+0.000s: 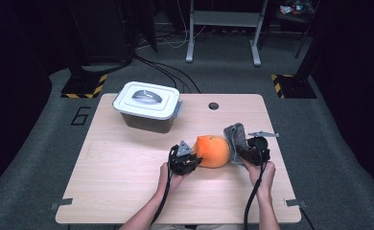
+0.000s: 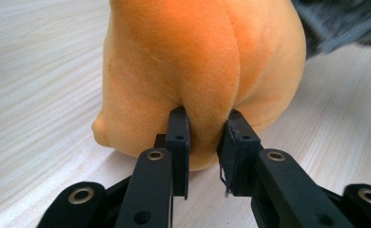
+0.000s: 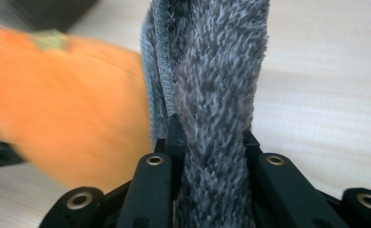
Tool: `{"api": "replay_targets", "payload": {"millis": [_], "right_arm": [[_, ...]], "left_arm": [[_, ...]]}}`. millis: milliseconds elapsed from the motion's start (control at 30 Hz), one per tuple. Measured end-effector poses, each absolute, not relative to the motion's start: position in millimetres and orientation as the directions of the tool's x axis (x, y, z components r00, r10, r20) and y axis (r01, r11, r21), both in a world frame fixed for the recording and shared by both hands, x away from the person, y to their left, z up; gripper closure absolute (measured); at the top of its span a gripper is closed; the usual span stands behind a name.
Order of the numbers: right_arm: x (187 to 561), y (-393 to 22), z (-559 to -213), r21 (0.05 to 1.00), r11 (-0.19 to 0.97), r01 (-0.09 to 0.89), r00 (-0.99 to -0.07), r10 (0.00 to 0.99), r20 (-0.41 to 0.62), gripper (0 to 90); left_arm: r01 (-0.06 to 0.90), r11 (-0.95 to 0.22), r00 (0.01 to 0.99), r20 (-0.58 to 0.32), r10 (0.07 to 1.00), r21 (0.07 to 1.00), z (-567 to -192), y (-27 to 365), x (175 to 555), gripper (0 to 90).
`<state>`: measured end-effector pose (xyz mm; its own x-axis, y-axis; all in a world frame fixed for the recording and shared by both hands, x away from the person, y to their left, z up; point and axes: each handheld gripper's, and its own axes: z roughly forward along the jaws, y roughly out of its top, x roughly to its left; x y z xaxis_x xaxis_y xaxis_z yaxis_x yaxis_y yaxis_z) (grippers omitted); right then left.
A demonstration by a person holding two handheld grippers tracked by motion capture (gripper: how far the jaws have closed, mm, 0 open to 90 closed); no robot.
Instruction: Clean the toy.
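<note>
An orange plush toy shaped like a round fruit rests on the wooden table. My left gripper is at its left side, shut on a pinched fold of the orange plush. A grey fuzzy cloth lies against the toy's right side. My right gripper is shut on that grey cloth, which stands bunched between its jaws, with the orange plush blurred just to its left.
A dark bin with a white lid stands at the table's back left. A small round hole sits near the back edge. The person's hands come in from the front edge, cables trailing.
</note>
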<state>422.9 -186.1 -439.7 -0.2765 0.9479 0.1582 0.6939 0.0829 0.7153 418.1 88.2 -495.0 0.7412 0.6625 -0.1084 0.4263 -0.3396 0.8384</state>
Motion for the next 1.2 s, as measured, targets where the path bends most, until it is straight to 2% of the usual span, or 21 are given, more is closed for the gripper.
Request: {"api": "replay_targets", "payload": {"millis": [167, 367, 433, 533, 600, 667, 800, 900, 1000, 1067, 1200], "right_arm": [[412, -170, -414, 0.766, 0.116, 0.632, -0.348, 0.926, 0.146, 74.8], [418, -147, -416, 0.749, 0.183, 0.637, -0.404, 0.907, 0.121, 74.9], [424, -144, -423, 0.742, 0.194, 0.642, -0.409, 0.905, 0.117, 75.1], [430, -142, -427, 0.738, 0.191, 0.648, -0.390, 0.915, 0.105, 75.1], [432, -142, -427, 0.736, 0.177, 0.653, -0.381, 0.917, 0.118, 75.1], [435, -143, -427, 0.736, 0.184, 0.652, -0.385, 0.916, 0.111, 75.1], [438, -145, -428, 0.740, 0.180, 0.648, -0.385, 0.916, 0.113, 75.1], [439, -145, -428, 0.735, 0.179, 0.654, -0.378, 0.919, 0.113, 75.1], [440, -149, -430, 0.738, 0.163, 0.654, -0.381, 0.914, 0.136, 75.0], [440, -152, -430, 0.738, 0.152, 0.658, -0.376, 0.915, 0.147, 75.0], [437, -155, -427, 0.750, 0.141, 0.646, -0.373, 0.916, 0.149, 75.1]], "left_arm": [[0.423, -0.339, 0.741, -0.105, 0.664, 0.841, -496, 88, 418, 74.7], [0.413, -0.345, 0.743, -0.093, 0.662, 0.843, -496, 89, 418, 72.7], [0.401, -0.350, 0.745, -0.079, 0.662, 0.846, -495, 89, 418, 67.8], [0.339, -0.408, 0.756, 0.012, 0.654, 0.848, -495, 88, 416, 51.9], [0.333, -0.422, 0.762, 0.023, 0.647, 0.843, -496, 88, 416, 44.3], [0.332, -0.436, 0.758, 0.039, 0.651, 0.837, -498, 86, 416, 40.4], [0.312, -0.440, 0.756, 0.061, 0.652, 0.842, -501, 83, 419, 38.4], [0.269, -0.458, 0.760, 0.105, 0.642, 0.847, -504, 79, 419, 41.0], [0.247, -0.465, 0.763, 0.125, 0.634, 0.850, -505, 79, 419, 53.5], [0.249, -0.456, 0.761, 0.118, 0.638, 0.855, -503, 80, 419, 65.3], [0.253, -0.420, 0.754, 0.095, 0.650, 0.872, -502, 80, 416, 75.1]]}}
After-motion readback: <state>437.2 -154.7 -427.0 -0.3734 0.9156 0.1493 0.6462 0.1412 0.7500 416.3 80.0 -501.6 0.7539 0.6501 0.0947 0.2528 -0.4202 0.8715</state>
